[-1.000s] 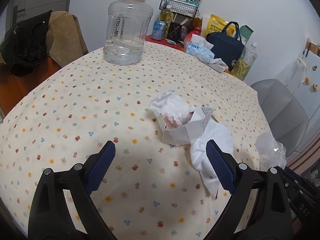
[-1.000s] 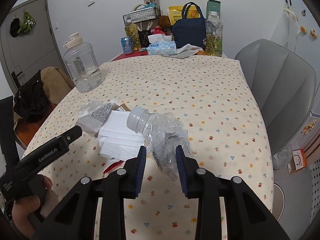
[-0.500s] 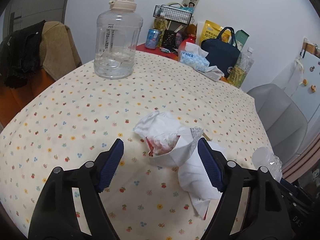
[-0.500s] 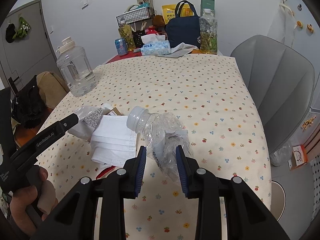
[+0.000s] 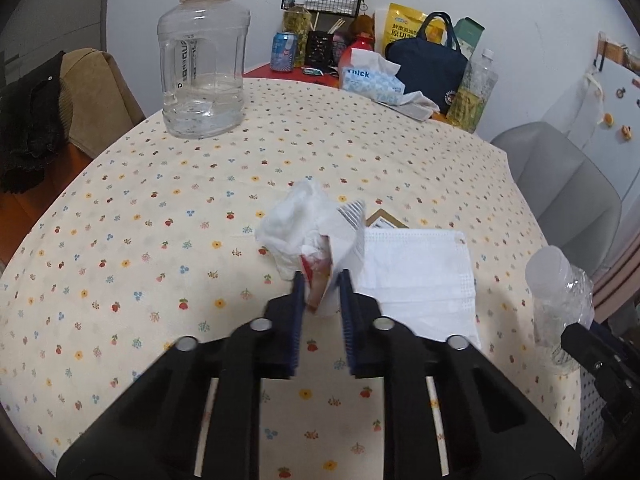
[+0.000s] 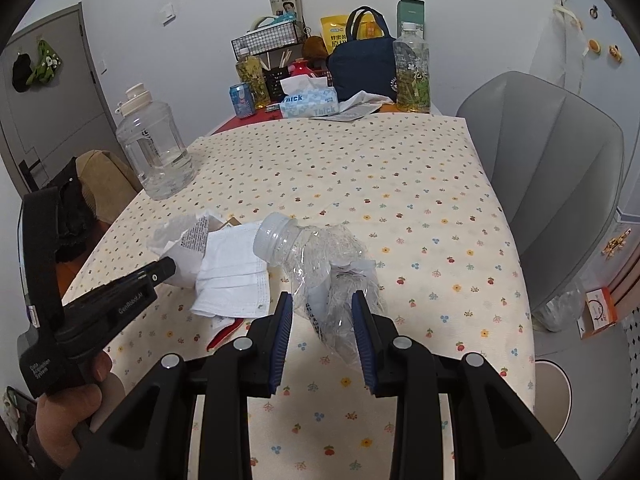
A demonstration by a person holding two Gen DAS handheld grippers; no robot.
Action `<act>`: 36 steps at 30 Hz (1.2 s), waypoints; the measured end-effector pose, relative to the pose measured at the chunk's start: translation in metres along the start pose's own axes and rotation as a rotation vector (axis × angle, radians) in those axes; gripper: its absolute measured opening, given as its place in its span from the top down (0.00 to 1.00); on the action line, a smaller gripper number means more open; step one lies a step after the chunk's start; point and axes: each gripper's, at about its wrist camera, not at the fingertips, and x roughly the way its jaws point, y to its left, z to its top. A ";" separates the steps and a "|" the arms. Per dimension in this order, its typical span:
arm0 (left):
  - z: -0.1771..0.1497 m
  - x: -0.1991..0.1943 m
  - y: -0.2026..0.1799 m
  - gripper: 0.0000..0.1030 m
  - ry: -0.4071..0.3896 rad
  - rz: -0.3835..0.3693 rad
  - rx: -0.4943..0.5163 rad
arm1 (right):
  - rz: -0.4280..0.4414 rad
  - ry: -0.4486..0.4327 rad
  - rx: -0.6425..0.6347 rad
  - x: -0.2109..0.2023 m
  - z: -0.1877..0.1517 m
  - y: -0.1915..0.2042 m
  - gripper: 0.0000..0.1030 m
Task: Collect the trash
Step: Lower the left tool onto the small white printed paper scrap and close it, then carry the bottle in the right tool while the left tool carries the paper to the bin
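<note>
Trash near the front of the table, clutter along its far edge

In the right wrist view, the crumpled wrapper (image 6: pixel 182 240) lies at centre left on the table (image 6: pixel 400 208), the face mask (image 6: pixel 232 276) just right of it, the crushed bottle (image 6: pixel 320 264) overlapping the mask's right edge. The water jug (image 6: pixel 154 152) stands upper left; tissue box (image 6: pixel 308 102) and bag (image 6: pixel 362 64) top centre; chair (image 6: pixel 552 168) right.

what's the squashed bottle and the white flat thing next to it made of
Squashed bottle, held in the right tool: thin clear plastic, glossy; you see through it, and its creases catch light. White cap looks like matte plastic.

White flat thing: likely soft nonwoven fabric, matte, with pleats and a stitched-looking edge, like a face mask; it could be paper.
</note>
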 end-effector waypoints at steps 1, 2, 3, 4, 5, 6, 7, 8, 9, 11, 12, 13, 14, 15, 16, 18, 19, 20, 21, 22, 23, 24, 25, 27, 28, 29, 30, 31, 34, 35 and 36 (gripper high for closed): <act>-0.001 -0.003 -0.001 0.91 -0.001 -0.004 0.002 | 0.001 -0.003 -0.002 -0.002 0.000 0.000 0.70; -0.001 -0.005 -0.002 0.92 -0.003 -0.010 0.004 | 0.002 -0.007 -0.004 -0.003 0.000 0.001 0.70; -0.001 -0.007 -0.002 0.92 -0.007 -0.017 0.007 | 0.003 -0.012 -0.005 -0.006 0.000 0.001 0.70; -0.002 -0.011 -0.004 0.93 -0.014 -0.021 0.012 | 0.004 -0.015 -0.005 -0.008 0.000 0.002 0.70; -0.002 -0.015 -0.005 0.93 -0.018 -0.024 0.015 | 0.004 -0.018 -0.006 -0.010 0.000 0.001 0.70; -0.001 -0.017 -0.006 0.93 -0.021 -0.029 0.015 | 0.005 -0.022 -0.006 -0.012 -0.001 0.001 0.70; -0.002 -0.021 -0.007 0.93 -0.027 -0.033 0.016 | 0.005 -0.025 -0.006 -0.014 -0.001 0.001 0.70; -0.002 -0.024 -0.008 0.93 -0.031 -0.035 0.016 | 0.005 -0.029 -0.006 -0.016 -0.001 0.001 0.70; -0.002 -0.027 -0.009 0.93 -0.035 -0.037 0.018 | 0.005 -0.032 -0.006 -0.018 -0.002 0.001 0.70; -0.002 -0.033 -0.011 0.93 -0.041 -0.044 0.021 | 0.005 -0.041 -0.007 -0.024 -0.003 0.000 0.70; -0.002 -0.035 -0.012 0.93 -0.045 -0.046 0.023 | 0.003 -0.045 -0.006 -0.027 -0.003 0.000 0.70; -0.003 -0.039 -0.014 0.93 -0.052 -0.048 0.026 | 0.003 -0.048 -0.006 -0.029 -0.004 -0.002 0.70; -0.003 -0.041 -0.015 0.93 -0.056 -0.050 0.027 | 0.003 -0.051 -0.004 -0.031 -0.004 -0.002 0.70; -0.003 -0.045 -0.017 0.93 -0.064 -0.052 0.030 | 0.002 -0.054 -0.004 -0.033 -0.004 -0.003 0.70; -0.003 -0.048 -0.018 0.93 -0.070 -0.053 0.032 | 0.002 -0.059 -0.002 -0.036 -0.004 -0.004 0.70; -0.003 -0.053 -0.022 0.93 -0.080 -0.057 0.036 | 0.002 -0.070 0.000 -0.042 -0.004 -0.006 0.70; -0.003 -0.056 -0.025 0.93 -0.087 -0.058 0.040 | 0.001 -0.075 0.002 -0.045 -0.005 -0.007 0.70; -0.003 -0.058 -0.028 0.93 -0.091 -0.060 0.044 | 0.000 -0.079 0.003 -0.047 -0.005 -0.009 0.70; -0.003 -0.060 -0.032 0.93 -0.096 -0.064 0.050 | -0.002 -0.083 0.005 -0.050 -0.006 -0.011 0.70; -0.003 -0.062 -0.035 0.93 -0.099 -0.066 0.053 | -0.004 -0.087 0.008 -0.053 -0.006 -0.013 0.70; -0.004 -0.063 -0.040 0.93 -0.102 -0.071 0.059 | -0.007 -0.091 0.012 -0.056 -0.006 -0.015 0.70; -0.004 -0.064 -0.044 0.93 -0.103 -0.073 0.063 | -0.010 -0.095 0.016 -0.059 -0.007 -0.019 0.70; -0.004 -0.065 -0.051 0.93 -0.105 -0.078 0.071 | -0.013 -0.097 0.019 -0.061 -0.008 -0.021 0.70; -0.006 -0.066 -0.063 0.93 -0.105 -0.093 0.087 | -0.019 -0.101 0.027 -0.065 -0.009 -0.028 0.70; -0.007 -0.066 -0.069 0.93 -0.105 -0.099 0.094 | -0.025 -0.103 0.032 -0.067 -0.009 -0.032 0.70; -0.007 -0.066 -0.075 0.93 -0.105 -0.106 0.101 | -0.031 -0.106 0.039 -0.070 -0.010 -0.036 0.70; -0.008 -0.065 -0.080 0.93 -0.104 -0.113 0.108 | -0.036 -0.107 0.044 -0.071 -0.010 -0.040 0.70; -0.009 -0.065 -0.088 0.93 -0.103 -0.120 0.119 | -0.041 -0.108 0.050 -0.073 -0.011 -0.044 0.70; -0.012 -0.065 -0.103 0.93 -0.101 -0.138 0.140 | -0.057 -0.112 0.068 -0.077 -0.012 -0.055 0.70; -0.013 -0.064 -0.108 0.93 -0.100 -0.144 0.146 | -0.062 -0.113 0.075 -0.078 -0.013 -0.059 0.70; -0.014 -0.064 -0.112 0.93 -0.099 -0.149 0.152 | -0.066 -0.113 0.080 -0.078 -0.013 -0.063 0.70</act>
